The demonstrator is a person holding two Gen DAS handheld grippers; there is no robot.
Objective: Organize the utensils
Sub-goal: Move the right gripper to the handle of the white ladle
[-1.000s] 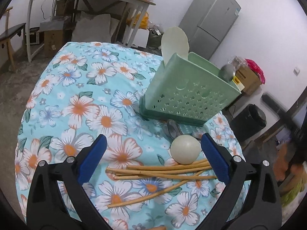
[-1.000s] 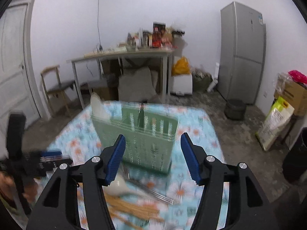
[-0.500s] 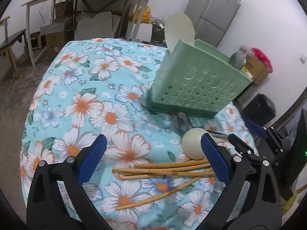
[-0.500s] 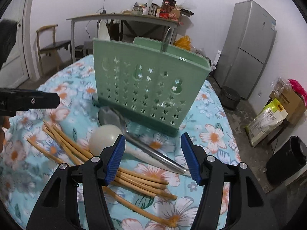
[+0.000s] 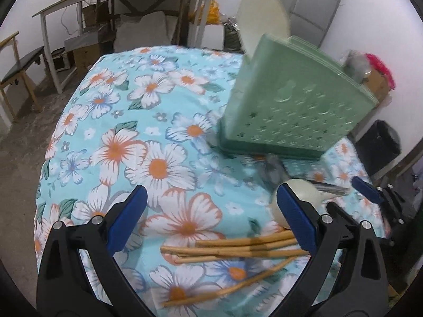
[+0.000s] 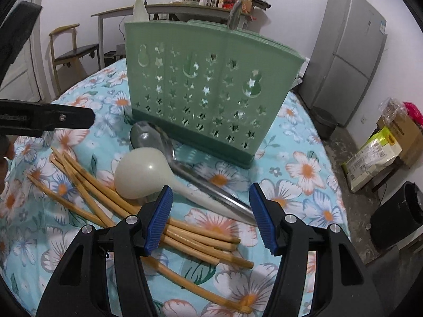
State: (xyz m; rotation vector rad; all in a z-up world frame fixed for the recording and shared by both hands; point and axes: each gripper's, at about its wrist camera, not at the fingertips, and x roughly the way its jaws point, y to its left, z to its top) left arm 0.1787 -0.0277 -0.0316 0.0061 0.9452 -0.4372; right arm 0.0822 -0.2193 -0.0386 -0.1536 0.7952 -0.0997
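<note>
I kept both jaws spread and empty: my right gripper [image 6: 210,211] over the spoon handles [image 6: 211,196], my left gripper [image 5: 211,214] near the chopsticks [image 5: 238,248], all lying before the green utensil holder [image 6: 203,89], ready for sorting.

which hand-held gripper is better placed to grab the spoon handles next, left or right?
Right, probably. The right hand-held gripper is open with the metal spoon and cream spoon handles running between its jaws. The left hand-held gripper faces mostly bare cloth beside the chopsticks.
</note>
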